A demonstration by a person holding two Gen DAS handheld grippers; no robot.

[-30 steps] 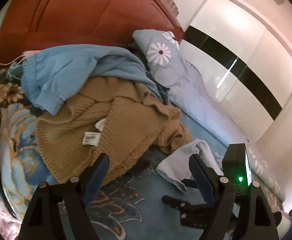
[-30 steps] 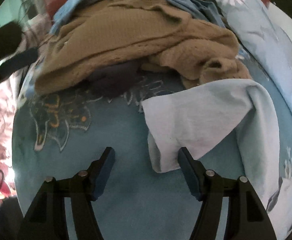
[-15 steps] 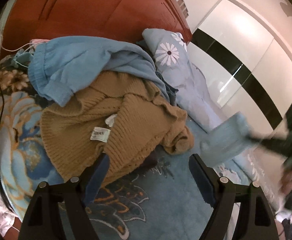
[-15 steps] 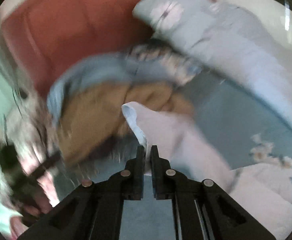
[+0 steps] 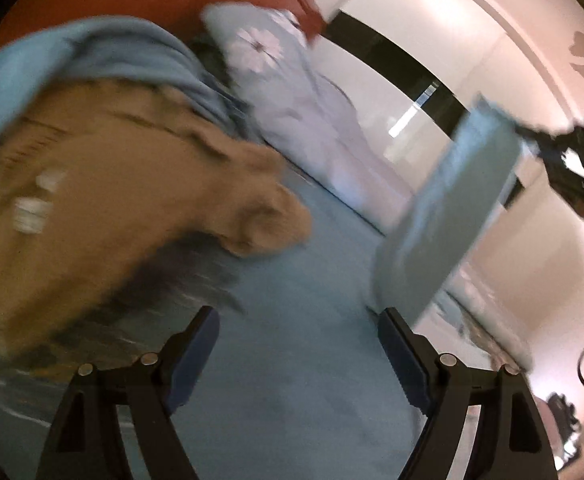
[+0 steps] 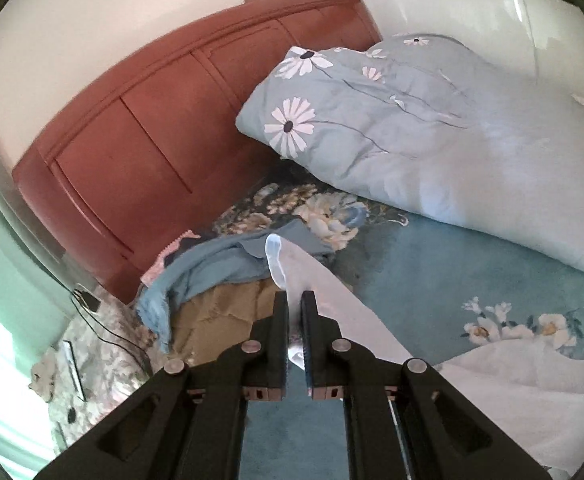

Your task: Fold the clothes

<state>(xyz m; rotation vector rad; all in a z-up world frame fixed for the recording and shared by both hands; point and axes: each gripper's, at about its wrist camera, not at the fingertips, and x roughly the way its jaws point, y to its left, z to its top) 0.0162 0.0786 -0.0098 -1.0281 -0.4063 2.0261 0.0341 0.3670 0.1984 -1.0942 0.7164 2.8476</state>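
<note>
- the right claw [image 6: 294, 312] is seen pressed together on a pale blue garment [image 6: 324, 292], pinched near its hemmed edge; the cloth trails away from the pinch toward 4 o'clock in the right wrist view.
- in the left wrist view the same pale blue garment [image 5: 452, 216] is seen hanging in the air at 2 o'clock, stretched down from the right claw [image 5: 532, 140] toward the bed.
- the left claw [image 5: 298, 356] is held spread wide, with nothing between its fingers; the lower end of the hanging garment is seen just beside the right-hand finger [image 5: 402, 356], and contact cannot be told.
- a blue floral bedsheet [image 5: 292, 400] is seen beneath the left claw.
- a tan knitted sweater [image 5: 111, 200] is heaped at 9 to 10 o'clock in the left wrist view, blurred, with white labels [image 5: 35, 208] showing on it.
- a blue sweater [image 5: 91, 52] is draped over the tan one at 11 o'clock; both lie well apart from the lifted garment.
- a daisy-print quilt [image 6: 412, 128] is bunched at 1 to 2 o'clock in the right wrist view, against a red-brown headboard [image 6: 151, 120].
- a black cable [image 6: 107, 332] is seen at 8 o'clock by the bed's edge.
- a white wardrobe with a black band [image 5: 396, 60] is seen behind the quilt in the left wrist view.
</note>
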